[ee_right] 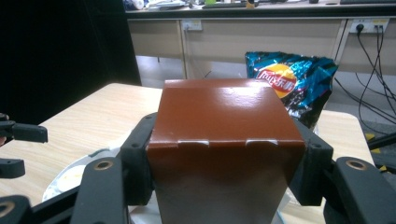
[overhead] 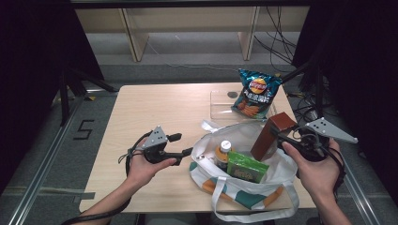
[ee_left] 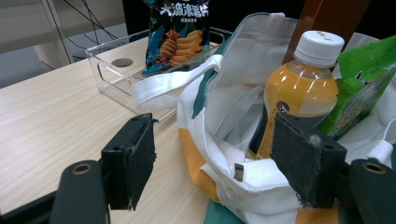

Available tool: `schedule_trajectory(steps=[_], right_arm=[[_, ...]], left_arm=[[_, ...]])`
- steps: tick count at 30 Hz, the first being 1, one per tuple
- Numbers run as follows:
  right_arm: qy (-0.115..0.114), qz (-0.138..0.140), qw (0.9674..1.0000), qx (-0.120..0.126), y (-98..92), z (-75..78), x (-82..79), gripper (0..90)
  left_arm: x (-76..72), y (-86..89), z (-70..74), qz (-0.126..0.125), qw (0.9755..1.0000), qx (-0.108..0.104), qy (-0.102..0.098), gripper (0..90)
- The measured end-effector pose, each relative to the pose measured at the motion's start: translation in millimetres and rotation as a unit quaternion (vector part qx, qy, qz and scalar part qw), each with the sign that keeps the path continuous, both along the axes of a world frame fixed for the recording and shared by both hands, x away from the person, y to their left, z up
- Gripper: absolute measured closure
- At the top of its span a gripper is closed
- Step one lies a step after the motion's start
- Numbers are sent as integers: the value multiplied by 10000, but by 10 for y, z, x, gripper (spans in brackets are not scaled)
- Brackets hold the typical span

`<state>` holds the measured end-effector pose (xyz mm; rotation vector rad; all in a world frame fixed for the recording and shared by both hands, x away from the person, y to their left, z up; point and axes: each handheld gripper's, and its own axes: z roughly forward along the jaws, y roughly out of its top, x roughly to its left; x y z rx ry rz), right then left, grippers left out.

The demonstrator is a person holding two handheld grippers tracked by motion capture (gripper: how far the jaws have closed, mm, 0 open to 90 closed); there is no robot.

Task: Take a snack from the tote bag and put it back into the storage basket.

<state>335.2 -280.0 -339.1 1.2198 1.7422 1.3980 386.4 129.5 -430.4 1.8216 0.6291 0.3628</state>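
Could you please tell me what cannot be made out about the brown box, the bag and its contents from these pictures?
- Brown box: its lower end is cut off by the bottom edge in the right gripper view; in the high view the tote bag rim hides it.
- Orange drink bottle: its base is hidden by bag fabric.
- Green packet: print too small to read.
- Chip bag: top cut off in the left gripper view.

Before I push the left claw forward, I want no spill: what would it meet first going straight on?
Probably the bag's white rim, already between its open jaws; the orange bottle stands just behind.
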Motion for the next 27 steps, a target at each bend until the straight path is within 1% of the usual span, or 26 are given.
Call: schedule_trajectory(steps=[1, 2, 3, 6, 7, 9, 11, 12, 13, 14, 15, 16, 17, 18, 19, 20, 21, 22, 23, 24, 25, 26, 27], right_arm=[[-7, 10, 10000, 53, 1, 11, 7, 392], [-39, -18, 10000, -6, -13, 42, 20, 391], [-70, 10, 10000, -10, -18, 50, 33, 392], [-70, -45, 10000, -13, -15, 75, 31, 392], [-42, -40, 10000, 28, -11, 91, 32, 391], [-112, -26, 9999, -40, -25, 122, 56, 391], [-143, -40, 9999, -70, -29, 129, 63, 392], [-93, -40, 9999, 7, -20, 139, 63, 392], [-132, -46, 9999, -27, -27, 150, 69, 392], [-111, -36, 9999, 0, -24, 165, 73, 392], [-144, -40, 9999, -57, -33, 179, 81, 392], [-141, -39, 9999, -22, -30, 189, 80, 392], [-183, -36, 9998, -32, -33, 198, 91, 392], [-163, -55, 9998, 44, -25, 220, 91, 392], [-163, -55, 9998, 44, -25, 220, 91, 392], [-193, -65, 9998, 64, -28, 244, 97, 392], [-193, -65, 9998, 64, -28, 244, 97, 392], [-258, -49, 9997, -10, -43, 270, 110, 392], [-258, -49, 9997, -10, -43, 270, 110, 392], [-204, -59, 9998, 32, -39, 281, 104, 392], [-223, -78, 9997, 73, -28, 307, 102, 392], [-223, -78, 9997, 73, -28, 307, 102, 392], [-278, -40, 9996, 42, -33, 314, 113, 392]], left_arm=[[1, 0, 1, -2, 10000, -6, 1, 299], [-1, 0, 5, 1, 10000, 1, -5, 299], [-1, 0, 5, 1, 10000, 1, -5, 299], [-3, -6, 3, -4, 10000, -3, -1, 299], [-5, -8, 1, 4, 10000, -11, 14, 299], [2, -3, 4, -28, 10000, 13, -27, 299], [-1, -3, 4, -2, 10000, 4, -5, 299], [-1, -2, 5, -3, 10000, 4, -6, 299], [-1, -2, 6, -2, 10000, 5, -6, 299], [-1, -3, 6, -2, 10000, 4, -9, 299], [-2, -5, 5, -2, 10000, 2, -7, 299], [2, -4, 5, -33, 10000, 19, -32, 298], [-5, -8, 3, 10, 10000, -13, 16, 298], [-5, -8, 3, 3, 10000, -8, 8, 299], [1, -5, 5, -30, 10000, 13, -29, 299], [-4, -7, 6, -4, 10000, 1, -10, 299], [-4, -7, 6, -4, 10000, 1, -10, 299], [-5, -8, 6, -2, 10000, 0, -9, 299], [-2, -7, 7, -17, 10000, 7, -23, 299], [0, -6, 7, -33, 10000, 20, -44, 299], [0, -6, 7, -32, 10000, 17, -42, 299], [0, -6, 7, -33, 10000, 16, -41, 299], [0, -6, 7, -34, 10000, 18, -39, 299]])
